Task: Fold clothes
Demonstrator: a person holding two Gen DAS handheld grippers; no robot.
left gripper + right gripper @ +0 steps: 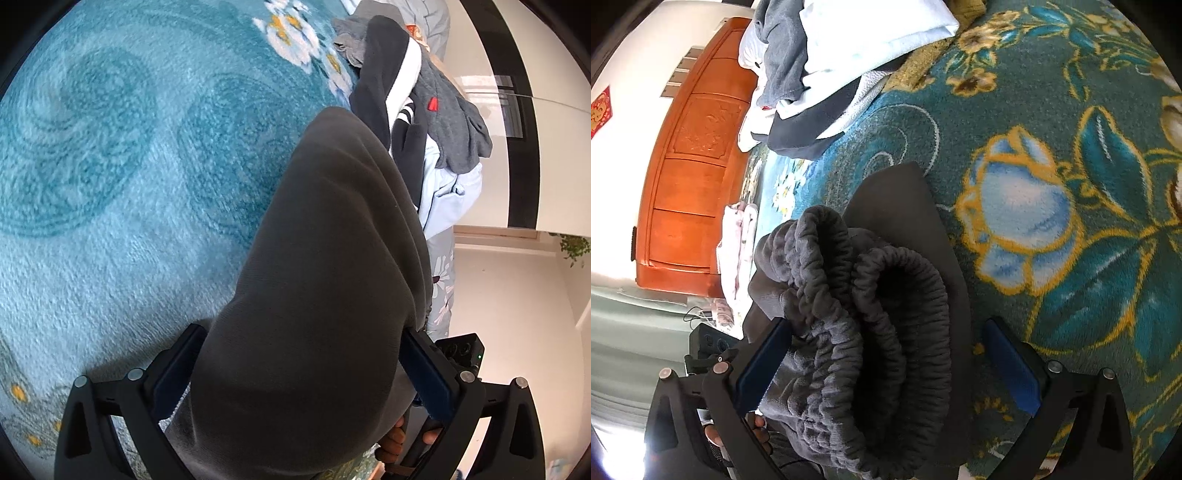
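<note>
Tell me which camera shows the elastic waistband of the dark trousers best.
The right wrist view: the gathered waistband fills the middle, its ruffles clear. The left wrist view shows only smooth dark cloth of the trousers, no waistband.

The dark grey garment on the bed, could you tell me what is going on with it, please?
A person holds a tool in each hand over a blue floral blanket. The dark grey garment lies between the fingers of the left tool, and its gathered elastic waistband bunches between the open fingers of the right tool. A pile of other clothes lies further along the bed.
</note>
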